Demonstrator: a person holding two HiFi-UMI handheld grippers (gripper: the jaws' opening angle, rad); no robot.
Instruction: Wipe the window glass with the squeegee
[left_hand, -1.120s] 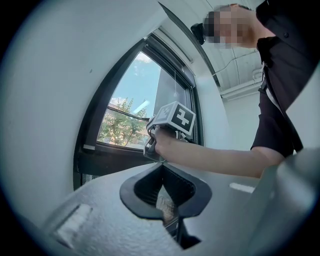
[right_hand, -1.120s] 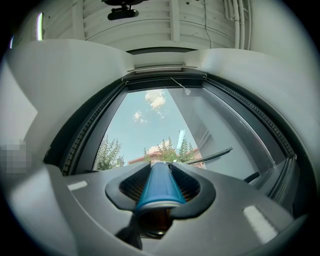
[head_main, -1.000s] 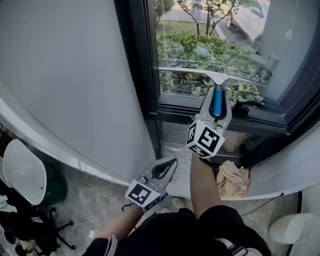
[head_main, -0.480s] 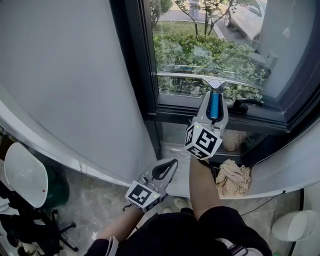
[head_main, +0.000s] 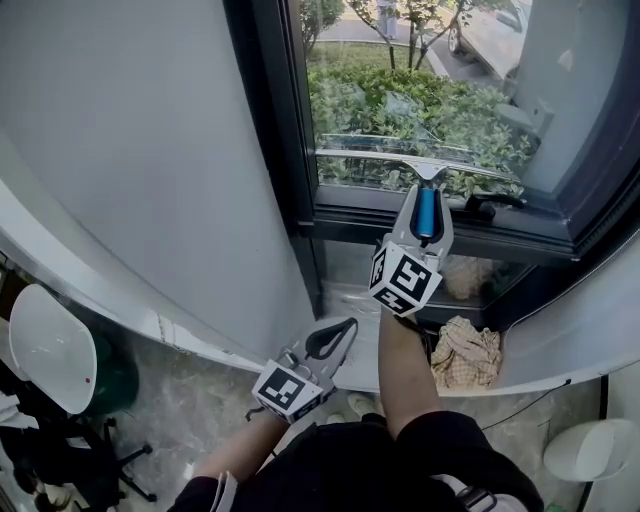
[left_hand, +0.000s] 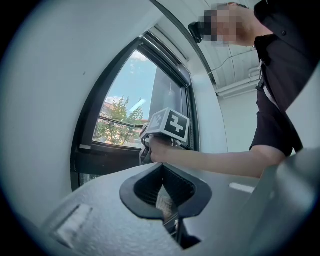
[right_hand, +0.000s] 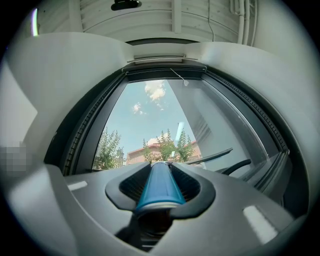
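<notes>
At far left a white seat (head_main: 45, 345) stands by the floor, well clear of the work and of no bearing on it. Next to the right, the left gripper (head_main: 332, 338) hangs low in front of the person, below sill level. Its own view shows the jaws closed together with nothing between them (left_hand: 165, 200), so I judge it parked out of the way while one tool does the job. Further right, the dark window frame (head_main: 285, 130) borders the window glass (head_main: 420, 90). The squeegee (head_main: 415, 158) lies with its blade roughly level across the lower part of the pane, just above the bottom rail. This suggests a downward stroke near its end, though blade contact with the glass cannot be confirmed. The right gripper (head_main: 427, 208) is clamped on the squeegee's blue handle (right_hand: 157, 187) and gripped along its length, which would keep the blade square to the pane. At right, a black window latch (head_main: 495, 203) sits just beside the blade end and could foul it. A crumpled cloth (head_main: 465, 355) lies below, near to hand for drips.
</notes>
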